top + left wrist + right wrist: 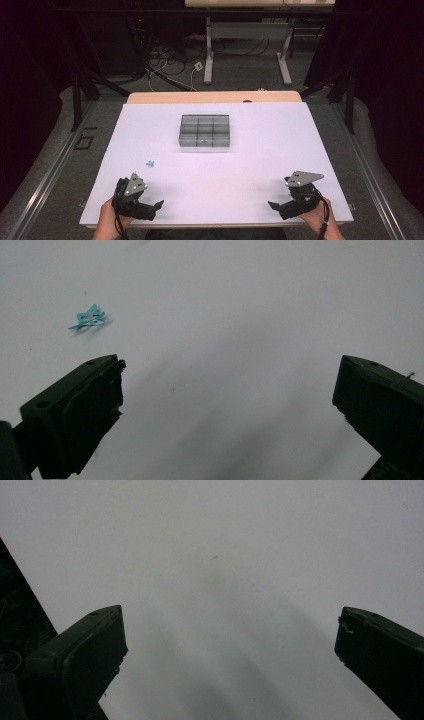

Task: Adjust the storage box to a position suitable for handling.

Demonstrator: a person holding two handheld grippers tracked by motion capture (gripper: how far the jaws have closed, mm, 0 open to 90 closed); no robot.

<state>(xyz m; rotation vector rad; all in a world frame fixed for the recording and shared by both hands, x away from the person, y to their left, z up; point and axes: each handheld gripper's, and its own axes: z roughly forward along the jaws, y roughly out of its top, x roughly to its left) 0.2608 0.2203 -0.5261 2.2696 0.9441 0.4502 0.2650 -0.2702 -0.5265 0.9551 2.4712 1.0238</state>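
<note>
Small teal clip [149,163] lying loose on the white desk [260,150], nearer the person than the grey divided tray [204,131].
Thin, bent and springy-looking, the clip is not yet grasped; left tool [159,204] and right tool [272,204] both gape empty, well short of it.

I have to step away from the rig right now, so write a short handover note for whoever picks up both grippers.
Left gripper: jaws wide open, holding nothing, at the near left of the white table.
Right gripper: jaws wide open, holding nothing, at the near right.
Small teal piece: lies loose on the table just ahead of the left gripper, untouched.
Clear compartment box: sits mid-table, farther back; one small item seems to lie in its near middle compartment.
Done: nothing is picked up yet.
Left: probably grasp the teal piece with the left gripper and place it in the box.
</note>
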